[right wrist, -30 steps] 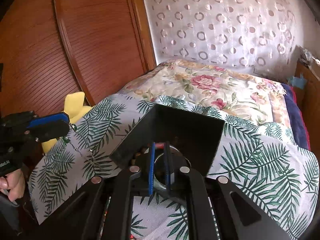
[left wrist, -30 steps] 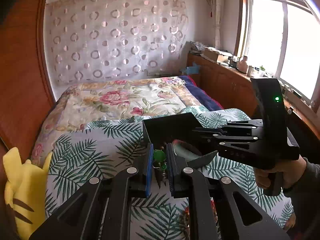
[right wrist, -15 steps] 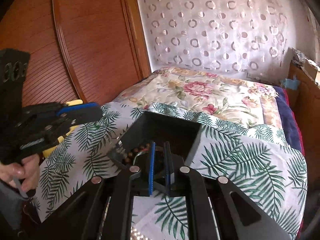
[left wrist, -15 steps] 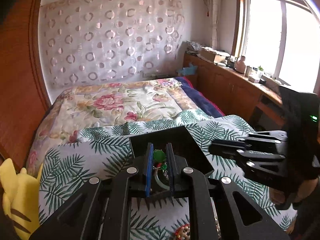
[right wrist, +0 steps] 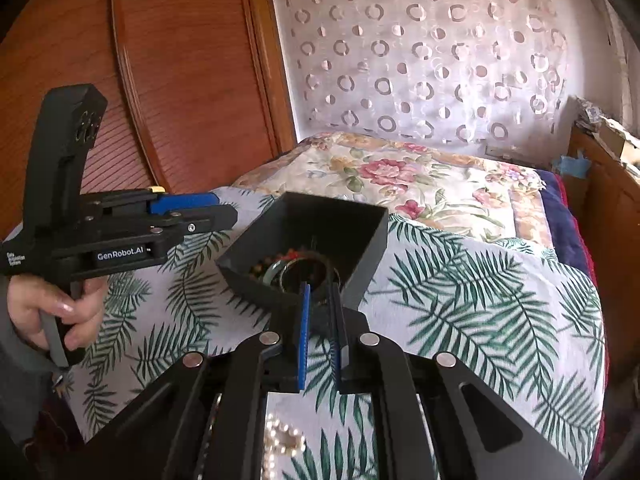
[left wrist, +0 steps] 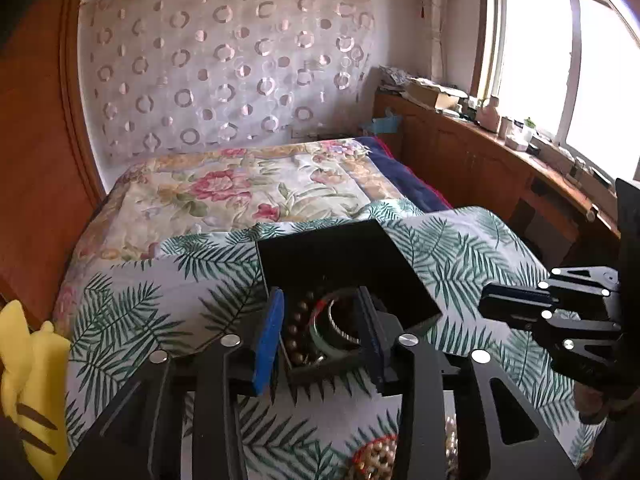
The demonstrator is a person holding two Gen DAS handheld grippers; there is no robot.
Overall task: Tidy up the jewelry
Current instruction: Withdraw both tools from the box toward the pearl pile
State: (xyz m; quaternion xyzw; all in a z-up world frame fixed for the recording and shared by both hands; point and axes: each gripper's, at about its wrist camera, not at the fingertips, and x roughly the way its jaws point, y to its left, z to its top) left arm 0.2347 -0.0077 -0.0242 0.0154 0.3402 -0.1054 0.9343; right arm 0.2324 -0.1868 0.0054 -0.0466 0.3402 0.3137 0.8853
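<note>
A black open box (left wrist: 340,256) sits on the leaf-print cloth (left wrist: 160,300) on the bed. It holds a green bangle (left wrist: 334,340), a brown bead string (left wrist: 294,332) and other pieces. My left gripper (left wrist: 322,334) is open and empty, just above the box's near corner. In the right wrist view the box (right wrist: 320,224) lies ahead of my right gripper (right wrist: 320,336), whose jaws stand a narrow gap apart with nothing between them. The left gripper shows there at the left (right wrist: 192,212). A pearl string (right wrist: 280,440) lies on the cloth under the right gripper.
A beaded piece (left wrist: 374,458) lies on the cloth at the near edge. A yellow plush toy (left wrist: 28,380) sits at the left bed edge by the wooden wardrobe (right wrist: 140,80). A floral quilt (left wrist: 240,192) covers the far bed. A wooden counter (left wrist: 500,160) runs under the window.
My left gripper held a green pendant necklace over the box; its jaws have opened and the necklace is gone from them. The right gripper has drawn back from the box.
</note>
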